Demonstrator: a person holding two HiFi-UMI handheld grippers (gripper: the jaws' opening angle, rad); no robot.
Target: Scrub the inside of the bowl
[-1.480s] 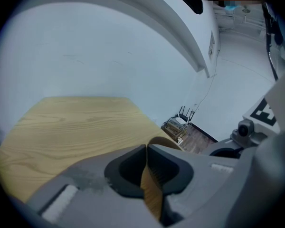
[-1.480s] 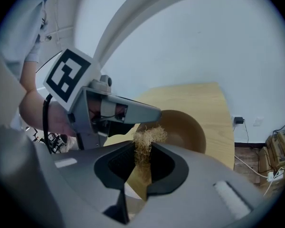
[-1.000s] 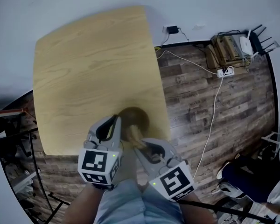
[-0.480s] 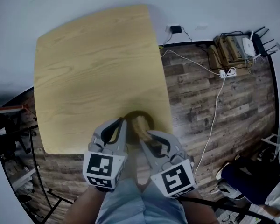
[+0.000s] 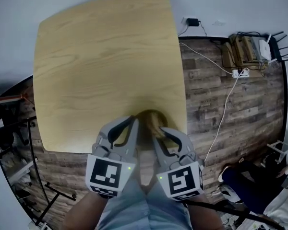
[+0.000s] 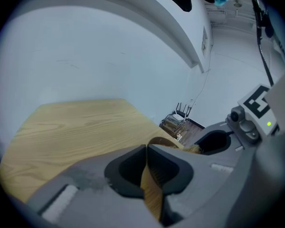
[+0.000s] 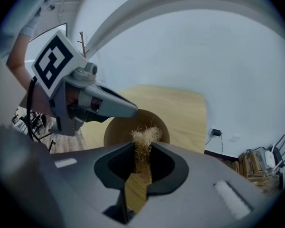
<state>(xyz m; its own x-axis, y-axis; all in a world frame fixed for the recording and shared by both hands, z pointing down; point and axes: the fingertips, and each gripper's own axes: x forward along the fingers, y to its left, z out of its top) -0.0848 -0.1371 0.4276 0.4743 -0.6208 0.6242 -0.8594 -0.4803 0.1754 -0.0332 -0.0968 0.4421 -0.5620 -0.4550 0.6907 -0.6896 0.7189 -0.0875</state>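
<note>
Left gripper point(image 5: 133, 123) clamping bowl point(image 5: 151, 115) rim at 9 o'clock; bowl sitting at table point(image 5: 101, 56) near edge. Right gripper point(image 5: 163, 131) pinching scrubber point(image 7: 143, 137). You're drawing grippers closer than a second ago; scrubbing likely continuing, not finishing.

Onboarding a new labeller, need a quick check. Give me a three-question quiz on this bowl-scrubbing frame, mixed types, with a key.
1. True or false: the left gripper is shut on the rim of the bowl.
2. Multiple choice: the right gripper holds A) a flat blue sponge, B) a pale fibre scrubber, C) nothing.
3. Fill in: in the head view the bowl is at the edge of the table that is ___ the person (nearest / farthest from).

Key: 1 true; 2 B; 3 nearest.
</note>
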